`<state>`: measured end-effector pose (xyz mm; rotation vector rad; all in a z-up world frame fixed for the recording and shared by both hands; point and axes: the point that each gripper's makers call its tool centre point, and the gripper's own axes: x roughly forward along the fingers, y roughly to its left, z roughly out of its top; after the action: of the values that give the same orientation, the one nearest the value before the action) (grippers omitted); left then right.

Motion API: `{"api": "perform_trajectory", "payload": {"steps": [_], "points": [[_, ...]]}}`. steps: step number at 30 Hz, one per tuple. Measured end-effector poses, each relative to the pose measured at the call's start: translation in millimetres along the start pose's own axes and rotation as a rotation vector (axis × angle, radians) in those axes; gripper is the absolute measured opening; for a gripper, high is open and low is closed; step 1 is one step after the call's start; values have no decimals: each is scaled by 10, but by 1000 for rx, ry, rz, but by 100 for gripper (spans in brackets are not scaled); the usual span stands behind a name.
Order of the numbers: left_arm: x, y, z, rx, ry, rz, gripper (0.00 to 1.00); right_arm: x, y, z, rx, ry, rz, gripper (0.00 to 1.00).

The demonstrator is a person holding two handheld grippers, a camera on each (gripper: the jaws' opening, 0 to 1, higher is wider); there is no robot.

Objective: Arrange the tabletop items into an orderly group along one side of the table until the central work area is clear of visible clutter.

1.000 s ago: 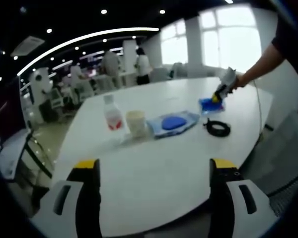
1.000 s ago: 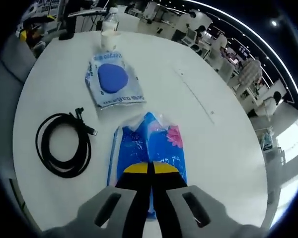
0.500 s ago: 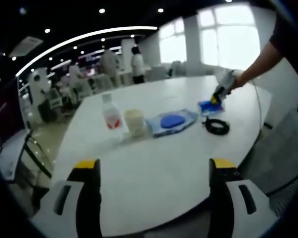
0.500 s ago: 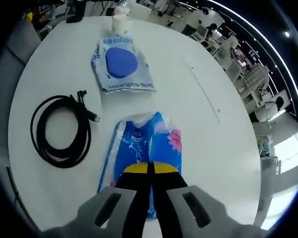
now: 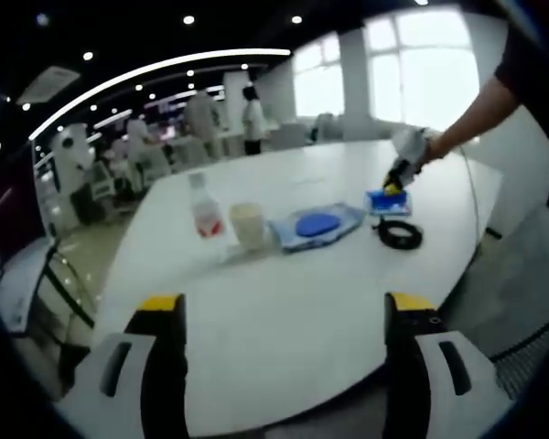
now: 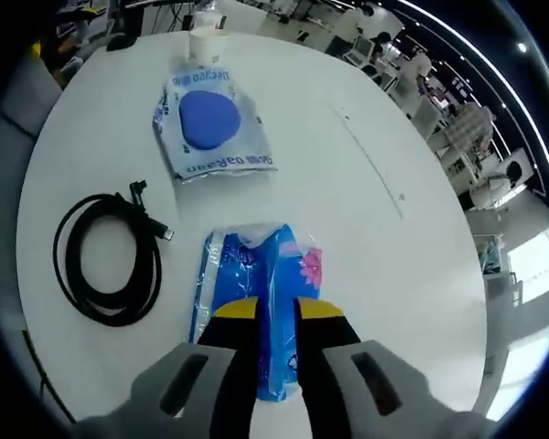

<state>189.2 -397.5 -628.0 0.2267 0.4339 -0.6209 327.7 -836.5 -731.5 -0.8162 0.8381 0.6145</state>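
We hold our left gripper [image 5: 279, 315] low with its jaws spread wide. Our right arm reaches far forward, and our right gripper [image 6: 276, 315] points downward, its jaws slightly parted.

A white rounded tabletop [image 6: 366, 229] carries everything. A blue packet [image 6: 256, 293] lies flat on it, with a coiled black cable [image 6: 105, 270] just beside it. Farther along lies a pale pouch with a blue disc [image 6: 206, 128], and beyond that stand a paper cup [image 5: 248, 225] and a small clear bottle [image 5: 204, 208], close together in a row.
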Motion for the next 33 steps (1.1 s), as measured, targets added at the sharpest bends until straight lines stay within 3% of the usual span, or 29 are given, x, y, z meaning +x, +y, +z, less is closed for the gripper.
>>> {"api": "perform_trajectory", "payload": {"steps": [12, 17, 19, 25, 33], "points": [[-6, 7, 3, -3, 0, 3, 85, 165, 88, -94, 46, 142, 57, 16], [-10, 13, 4, -6, -2, 5, 85, 172, 116, -111, 17, 170, 64, 4], [-11, 13, 7, -7, -3, 6, 85, 169, 116, -109, -3, 172, 65, 0], [-13, 7, 7, -7, -2, 5, 85, 145, 117, -97, -69, 160, 74, 0], [-12, 7, 4, -7, -3, 2, 85, 108, 128, 53, -277, 107, 71, 0]]}}
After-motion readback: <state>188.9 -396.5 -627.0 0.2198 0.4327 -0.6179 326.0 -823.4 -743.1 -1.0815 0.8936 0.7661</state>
